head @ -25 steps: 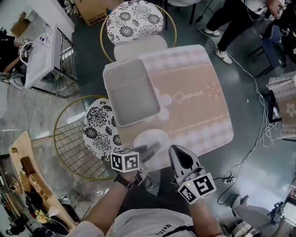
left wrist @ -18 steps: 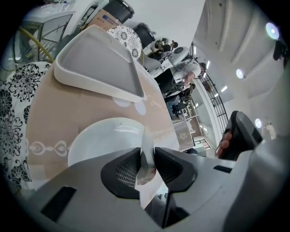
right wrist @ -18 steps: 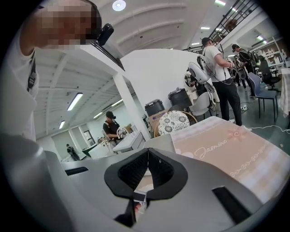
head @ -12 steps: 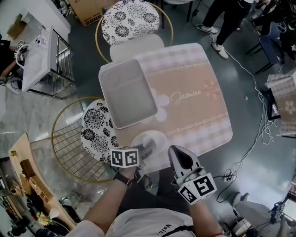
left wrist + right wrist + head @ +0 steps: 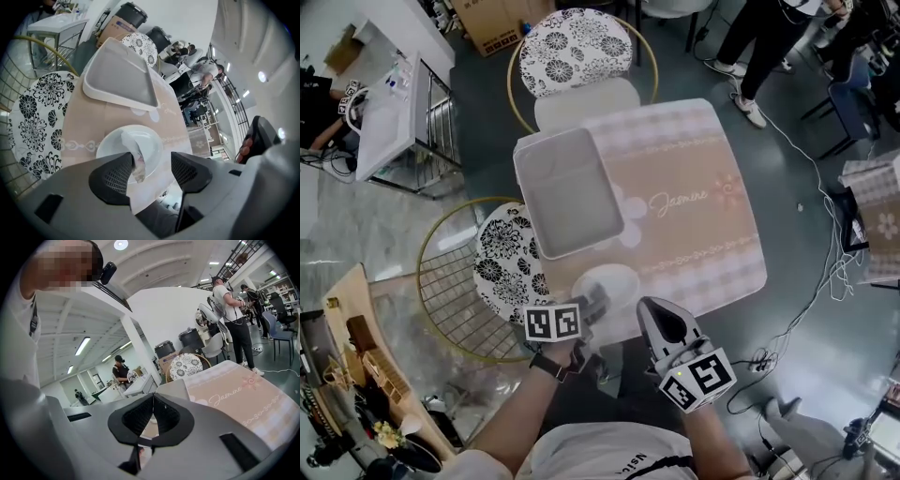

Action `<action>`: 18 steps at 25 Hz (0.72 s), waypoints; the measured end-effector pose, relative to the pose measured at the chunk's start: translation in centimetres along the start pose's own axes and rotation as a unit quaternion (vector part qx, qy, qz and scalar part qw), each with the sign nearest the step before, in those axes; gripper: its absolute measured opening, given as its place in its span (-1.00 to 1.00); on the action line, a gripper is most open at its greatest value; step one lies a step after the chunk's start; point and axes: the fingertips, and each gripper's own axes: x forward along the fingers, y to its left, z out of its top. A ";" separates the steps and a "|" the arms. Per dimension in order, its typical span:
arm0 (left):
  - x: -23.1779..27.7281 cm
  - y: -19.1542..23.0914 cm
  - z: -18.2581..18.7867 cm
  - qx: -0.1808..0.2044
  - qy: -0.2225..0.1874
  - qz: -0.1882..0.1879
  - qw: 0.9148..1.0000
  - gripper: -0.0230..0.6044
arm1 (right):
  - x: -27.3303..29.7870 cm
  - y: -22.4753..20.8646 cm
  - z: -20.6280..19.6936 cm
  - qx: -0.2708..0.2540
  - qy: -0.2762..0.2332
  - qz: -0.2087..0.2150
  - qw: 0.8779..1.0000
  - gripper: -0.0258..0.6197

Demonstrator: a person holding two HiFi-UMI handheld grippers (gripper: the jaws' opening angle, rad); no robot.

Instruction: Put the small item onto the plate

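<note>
The left gripper (image 5: 151, 161) has its jaws a moderate way apart. In the gap is the small item (image 5: 136, 157), a pale, crumpled, wrapper-like scrap. It lies against the inner pad of the jaw at the view's left and is clear of the other jaw. Directly under and just ahead of these jaws sits the white plate (image 5: 110, 143), near the edge of the counter (image 5: 84, 122). The item shows over the plate's surface, but whether it rests on the plate or hangs above it cannot be told.

In the head view the left gripper (image 5: 596, 302) reaches over the plate (image 5: 617, 274). The right gripper (image 5: 654, 314) hangs just to its right, off the counter's near edge.

In its own view the right gripper (image 5: 152, 397) has its jaws pressed together with nothing between them.

Beyond the plate, ahead of the left gripper, lies a shallow grey tray (image 5: 119, 75). To that gripper's left stands a chair with a black-and-white floral cushion (image 5: 37, 108). A second floral chair (image 5: 140, 44) stands past the tray, at the counter's far side.
</note>
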 end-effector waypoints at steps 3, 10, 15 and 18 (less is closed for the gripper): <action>0.8 -0.5 -0.3 0.020 0.019 0.001 1.000 -0.13 | -0.7 0.9 1.0 -0.007 -0.001 0.006 1.000 -0.87; 1.9 -0.1 -0.3 0.035 0.041 0.024 0.998 -0.09 | -1.8 0.3 1.3 -0.005 -0.005 0.003 1.000 -0.87; 0.0 -1.0 0.0 0.051 0.023 0.032 0.998 -0.09 | -1.5 0.6 1.7 -0.003 -0.005 0.008 1.000 -0.87; -2.3 -3.1 0.7 0.075 -0.002 0.022 0.997 -0.13 | -1.4 1.4 2.4 -0.001 -0.004 0.014 1.000 -0.88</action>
